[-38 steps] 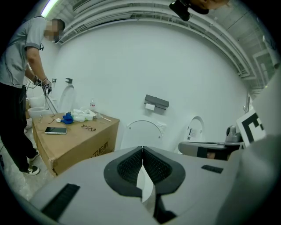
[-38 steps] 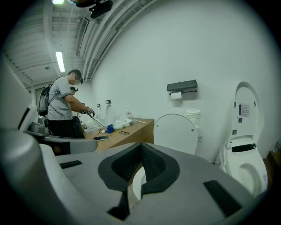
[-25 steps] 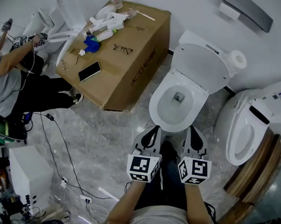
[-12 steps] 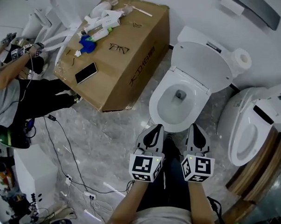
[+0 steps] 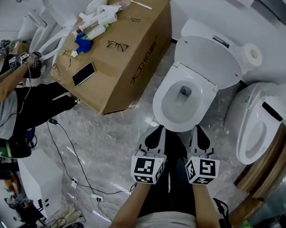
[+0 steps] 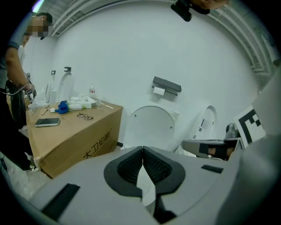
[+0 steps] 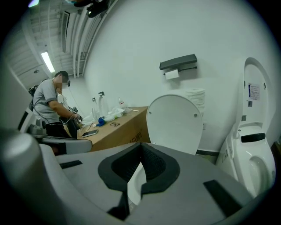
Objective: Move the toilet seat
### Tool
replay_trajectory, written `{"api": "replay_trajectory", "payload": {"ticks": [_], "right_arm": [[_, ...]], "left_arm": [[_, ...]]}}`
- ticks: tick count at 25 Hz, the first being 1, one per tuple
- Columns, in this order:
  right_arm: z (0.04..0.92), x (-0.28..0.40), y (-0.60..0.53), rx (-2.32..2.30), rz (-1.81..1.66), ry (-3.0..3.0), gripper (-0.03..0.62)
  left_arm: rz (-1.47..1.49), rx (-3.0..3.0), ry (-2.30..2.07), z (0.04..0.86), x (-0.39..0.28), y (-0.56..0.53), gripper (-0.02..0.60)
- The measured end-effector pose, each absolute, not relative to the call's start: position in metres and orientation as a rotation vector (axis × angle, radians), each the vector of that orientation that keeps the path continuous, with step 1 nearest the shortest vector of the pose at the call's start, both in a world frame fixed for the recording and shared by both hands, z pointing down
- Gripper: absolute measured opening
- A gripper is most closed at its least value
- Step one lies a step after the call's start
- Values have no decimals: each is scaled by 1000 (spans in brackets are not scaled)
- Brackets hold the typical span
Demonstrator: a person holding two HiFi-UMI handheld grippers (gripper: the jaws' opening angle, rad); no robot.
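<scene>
Grey-bodied and empty, your left tool (image 5: 157, 131) and right tool (image 5: 197, 132) both have their jaws pressed together, ribbed pads meeting with nothing between them; each gripper view shows this plainly. So the task looks barely begun: you have taken hold of nothing.

Just past the tool tips sits the toilet bowl (image 5: 163, 99), open, with its near rim close in front of both tools but not touched by either. Beyond the bowl, the toilet seat (image 5: 209, 58), a solid hinged panel, stands raised and leans back toward the cistern (image 5: 199, 29). Whether a separate ring lies on the rim, you cannot tell from here. The whole move is left to do: reach the panel, take or push its edge, and swing it on its hinge.

Your pose is symmetrical. Both forearms (image 5: 129, 207) come up from the bottom of the head view, side by side, with the marker cubes (image 5: 147, 169) level with each other. The tools run parallel, slightly apart, pointing forward and downward at the bowl's front. In the left gripper view the closed jaws of the left tool (image 6: 142, 151) line up under the raised panel; the right tool (image 7: 141, 147) aims the same way.

Off to the left, a cardboard box (image 5: 135, 68) carries a phone (image 5: 83, 74) and glasses (image 5: 117, 46), well apart from your reach.
</scene>
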State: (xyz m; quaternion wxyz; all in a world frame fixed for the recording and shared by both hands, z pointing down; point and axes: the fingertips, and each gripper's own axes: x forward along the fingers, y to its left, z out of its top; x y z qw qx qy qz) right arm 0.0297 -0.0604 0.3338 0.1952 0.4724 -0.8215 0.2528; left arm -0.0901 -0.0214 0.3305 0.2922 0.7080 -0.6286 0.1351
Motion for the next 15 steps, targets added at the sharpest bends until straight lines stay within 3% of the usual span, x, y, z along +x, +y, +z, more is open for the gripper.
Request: {"api": "replay_trajectory", "payload": {"ticks": [15], "right_arm": [[414, 43, -62, 1448, 910, -2099, 17]], "left_arm": [[430, 1914, -1535, 389, -112, -41, 17]]}}
